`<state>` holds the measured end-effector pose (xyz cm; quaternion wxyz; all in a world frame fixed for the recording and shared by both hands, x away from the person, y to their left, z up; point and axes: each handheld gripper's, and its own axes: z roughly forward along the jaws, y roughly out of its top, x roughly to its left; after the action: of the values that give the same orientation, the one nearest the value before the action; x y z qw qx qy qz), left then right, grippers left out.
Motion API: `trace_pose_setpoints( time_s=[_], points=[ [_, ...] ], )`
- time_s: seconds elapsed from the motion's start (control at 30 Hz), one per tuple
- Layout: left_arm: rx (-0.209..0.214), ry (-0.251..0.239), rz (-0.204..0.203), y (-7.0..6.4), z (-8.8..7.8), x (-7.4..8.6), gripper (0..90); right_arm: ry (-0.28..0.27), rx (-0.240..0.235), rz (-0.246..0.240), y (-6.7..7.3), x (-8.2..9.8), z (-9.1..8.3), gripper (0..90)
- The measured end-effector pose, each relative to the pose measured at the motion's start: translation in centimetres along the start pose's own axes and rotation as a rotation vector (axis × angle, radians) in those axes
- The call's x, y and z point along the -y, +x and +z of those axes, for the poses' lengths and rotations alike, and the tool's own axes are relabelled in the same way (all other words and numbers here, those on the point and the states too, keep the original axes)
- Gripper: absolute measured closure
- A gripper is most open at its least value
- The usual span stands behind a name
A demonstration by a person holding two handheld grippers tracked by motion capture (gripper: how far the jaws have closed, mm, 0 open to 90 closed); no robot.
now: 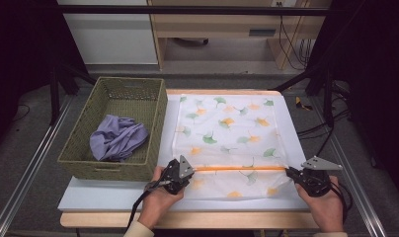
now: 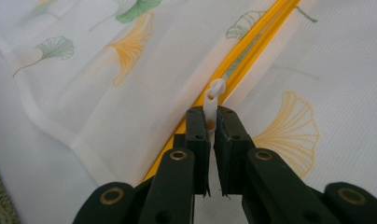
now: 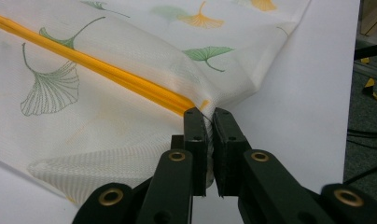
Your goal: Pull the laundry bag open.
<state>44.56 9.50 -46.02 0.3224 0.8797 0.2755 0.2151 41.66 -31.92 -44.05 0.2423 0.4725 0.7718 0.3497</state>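
White tabletop [image 1: 89, 197] carries a woven basket [image 1: 116, 126] holding a lilac cloth [image 1: 117, 137], off to the left of both tools. Next comes the left gripper [image 2: 208, 122], its fingers pinching the white zipper pull [image 2: 213, 94] of a ginkgo-print mesh bag [image 1: 227, 133]. From those fingertips the orange zipper [image 1: 239, 168] runs across to the right gripper [image 3: 208, 120], whose fingers are clamped on the bag's edge at the zipper's end.

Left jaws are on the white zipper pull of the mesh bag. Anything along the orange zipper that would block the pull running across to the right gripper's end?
Nothing visible. The zipper lies straight and bare between the left gripper, shut on the zipper pull, and the right gripper, which clamps the mesh bag at the far end.
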Motion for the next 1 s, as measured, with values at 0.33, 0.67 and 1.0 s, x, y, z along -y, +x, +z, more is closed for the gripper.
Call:
trace_pose_setpoints(
  time_s=[0.33,0.67,1.0],
  points=[
    [-0.015,0.004,-0.029,0.5,-0.6,1.2,84.0,0.004,0.004,0.001,-0.1,0.1,0.1,85.5],
    [-0.031,0.002,-0.039,0.6,-0.9,1.7,84.0,0.013,0.001,0.008,-0.2,0.2,0.2,85.4],
    [-0.051,0.002,-0.074,0.8,-1.1,2.7,84.0,0.022,0.003,0.013,-0.4,0.4,0.4,85.4]
  ],
)
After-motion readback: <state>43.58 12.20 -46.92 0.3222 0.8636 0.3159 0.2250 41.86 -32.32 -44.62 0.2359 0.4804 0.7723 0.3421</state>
